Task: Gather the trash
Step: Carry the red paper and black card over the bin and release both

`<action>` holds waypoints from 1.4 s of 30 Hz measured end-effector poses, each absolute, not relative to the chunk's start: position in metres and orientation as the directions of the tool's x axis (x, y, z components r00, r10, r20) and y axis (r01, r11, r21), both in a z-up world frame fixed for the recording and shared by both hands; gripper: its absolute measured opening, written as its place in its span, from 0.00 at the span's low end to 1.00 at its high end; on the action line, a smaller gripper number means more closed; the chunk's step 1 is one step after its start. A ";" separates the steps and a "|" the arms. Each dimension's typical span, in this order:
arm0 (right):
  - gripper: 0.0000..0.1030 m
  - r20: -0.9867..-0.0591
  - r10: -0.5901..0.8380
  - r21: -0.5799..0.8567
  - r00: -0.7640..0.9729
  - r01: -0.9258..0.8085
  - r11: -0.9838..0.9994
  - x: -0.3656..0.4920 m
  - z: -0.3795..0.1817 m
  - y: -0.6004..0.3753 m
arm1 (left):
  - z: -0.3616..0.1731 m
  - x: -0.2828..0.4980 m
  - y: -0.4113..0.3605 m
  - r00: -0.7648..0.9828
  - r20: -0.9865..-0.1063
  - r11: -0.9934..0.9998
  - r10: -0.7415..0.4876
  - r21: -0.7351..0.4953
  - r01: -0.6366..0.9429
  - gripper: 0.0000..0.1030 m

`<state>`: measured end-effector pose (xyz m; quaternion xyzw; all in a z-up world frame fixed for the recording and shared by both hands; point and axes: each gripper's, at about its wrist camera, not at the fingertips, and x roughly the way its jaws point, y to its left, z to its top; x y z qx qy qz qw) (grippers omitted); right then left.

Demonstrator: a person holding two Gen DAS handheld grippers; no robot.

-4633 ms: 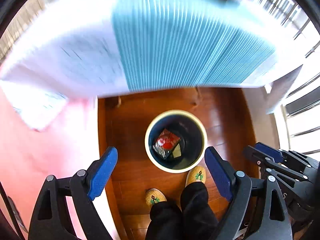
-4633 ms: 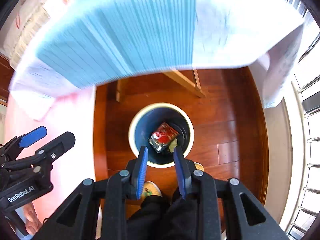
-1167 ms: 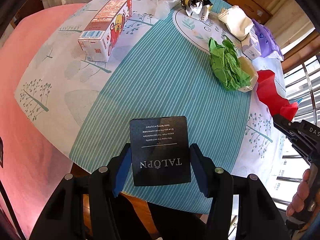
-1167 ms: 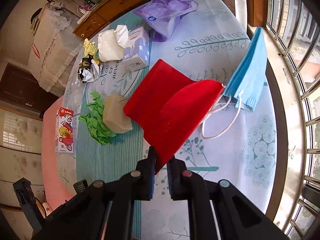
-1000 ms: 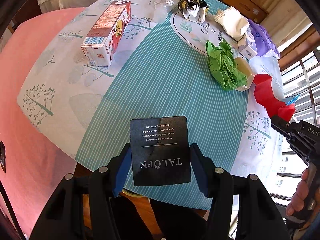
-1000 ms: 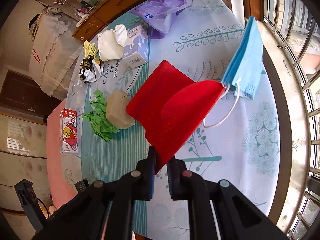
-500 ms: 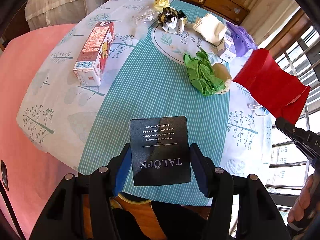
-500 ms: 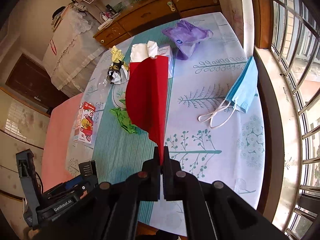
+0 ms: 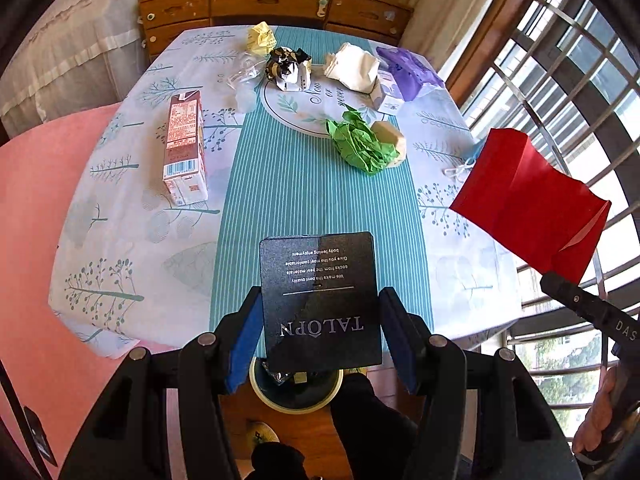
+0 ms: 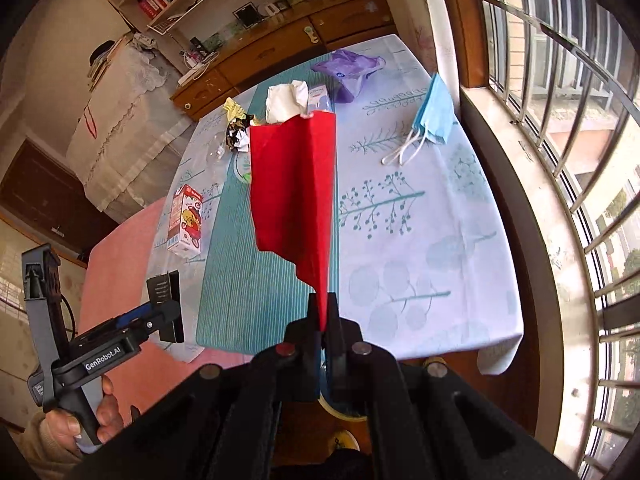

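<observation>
My left gripper (image 9: pixel 320 308) is shut on a black card printed TALOPN (image 9: pixel 318 280), held flat between the blue pads above the table's near edge. Below it, on the wooden floor, the dark bin with a pale rim (image 9: pixel 256 380) shows some trash inside. My right gripper (image 10: pixel 322 312) is shut on the corner of a folded red paper (image 10: pixel 296 192), which stands up in the air over the tablecloth. In the left wrist view that red paper (image 9: pixel 528 204) hangs clear of the table at the right. The right wrist view shows the left gripper (image 10: pixel 168 304) at lower left.
On the tablecloth (image 9: pixel 296 200) lie a milk carton (image 9: pixel 184 148), green crumpled paper (image 9: pixel 360 144), a black-and-white wrapper (image 9: pixel 288 68), yellow paper (image 9: pixel 260 38), white tissue (image 9: pixel 352 66), a purple bag (image 9: pixel 408 72) and a blue mask (image 10: pixel 434 112). A barred window runs along the right.
Both grippers have risen and drawn back from the table. The red paper has come up off the cloth and away from the mask. The bin has come into view below the black card.
</observation>
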<state>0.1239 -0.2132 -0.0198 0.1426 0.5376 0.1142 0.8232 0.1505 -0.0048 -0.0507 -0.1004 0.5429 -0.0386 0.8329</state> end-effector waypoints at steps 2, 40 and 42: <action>0.01 -0.860 0.323 0.346 0.395 -0.014 0.938 0.100 -0.024 -0.204 | -0.050 0.135 0.003 0.407 -0.892 0.976 -0.196 -0.219 -0.010 0.54; 0.06 -0.992 0.086 0.082 -0.096 0.042 0.996 0.011 -0.464 -0.139 | -0.452 0.073 -0.011 0.051 -0.988 0.988 -0.144 -0.146 -0.043 0.60; 0.18 -0.991 0.088 0.085 -0.100 0.039 0.996 0.018 -0.476 -0.139 | -0.469 0.077 -0.014 0.013 -0.990 0.989 -0.140 -0.140 -0.054 0.73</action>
